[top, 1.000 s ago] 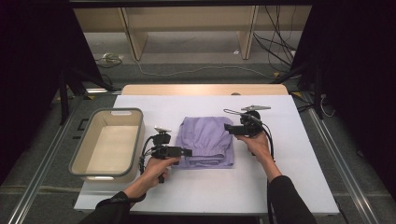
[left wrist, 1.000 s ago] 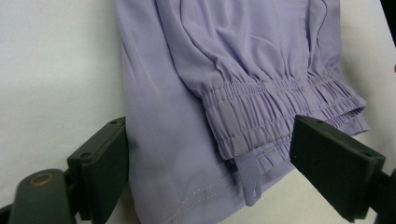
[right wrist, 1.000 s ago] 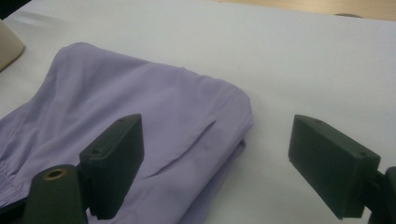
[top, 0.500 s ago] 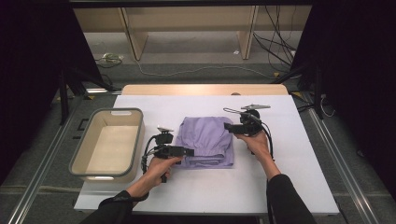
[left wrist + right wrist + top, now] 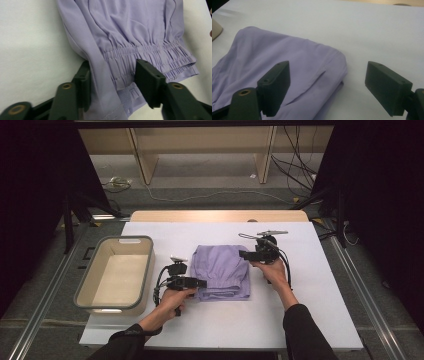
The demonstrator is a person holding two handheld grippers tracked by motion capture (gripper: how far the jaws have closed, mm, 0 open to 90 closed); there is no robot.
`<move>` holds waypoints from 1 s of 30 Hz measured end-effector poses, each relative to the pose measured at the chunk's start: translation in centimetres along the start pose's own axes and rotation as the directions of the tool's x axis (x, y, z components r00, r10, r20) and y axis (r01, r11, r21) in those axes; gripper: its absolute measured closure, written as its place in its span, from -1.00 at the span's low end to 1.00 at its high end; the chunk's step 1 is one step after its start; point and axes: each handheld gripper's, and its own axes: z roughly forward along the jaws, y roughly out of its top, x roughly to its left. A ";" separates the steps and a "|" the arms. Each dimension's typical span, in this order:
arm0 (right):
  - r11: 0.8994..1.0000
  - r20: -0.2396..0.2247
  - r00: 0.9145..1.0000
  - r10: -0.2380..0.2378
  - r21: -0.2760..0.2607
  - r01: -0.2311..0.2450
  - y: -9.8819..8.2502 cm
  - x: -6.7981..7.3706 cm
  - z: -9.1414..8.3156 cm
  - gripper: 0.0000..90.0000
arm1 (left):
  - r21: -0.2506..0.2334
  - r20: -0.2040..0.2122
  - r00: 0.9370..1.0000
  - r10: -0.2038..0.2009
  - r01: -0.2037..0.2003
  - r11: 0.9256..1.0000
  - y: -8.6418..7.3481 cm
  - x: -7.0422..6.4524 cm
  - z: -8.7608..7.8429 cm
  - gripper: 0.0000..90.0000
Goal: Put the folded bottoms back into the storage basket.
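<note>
The folded purple garment (image 5: 222, 272) lay in the middle of the white counter (image 5: 310, 320), right of the empty bin (image 5: 117, 275). The left tongs (image 5: 112, 82) had just been closing around the garment's near-left corner at the elastic waistband; whether they gripped it yet I cannot tell. The right tongs (image 5: 327, 82) stood wide apart at its far-right corner. Folding looked finished; lifting the garment and binning it likely remained.

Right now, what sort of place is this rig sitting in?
Probably a lab recording station, not a home: a white-topped table with black curtains on both sides, loose cables on the floor behind, and metal floor rails alongside.
</note>
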 end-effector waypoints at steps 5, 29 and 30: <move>1.000 -0.008 1.000 0.023 0.018 -0.023 0.1 -0.3 0.6 -0.52 | -0.002 0.007 1.000 -0.001 0.001 1.000 -0.1 0.0 0.1 0.44; 0.990 -0.033 0.995 0.096 0.109 -0.092 0.6 -0.4 4.5 -0.35 | -0.002 0.062 0.998 0.014 -0.014 1.000 -0.8 0.3 -0.8 0.69; 0.990 -0.032 0.995 0.093 0.107 -0.089 0.6 -0.4 4.5 -0.31 | 0.001 0.067 0.998 0.015 -0.015 1.000 -0.9 0.4 -1.0 0.69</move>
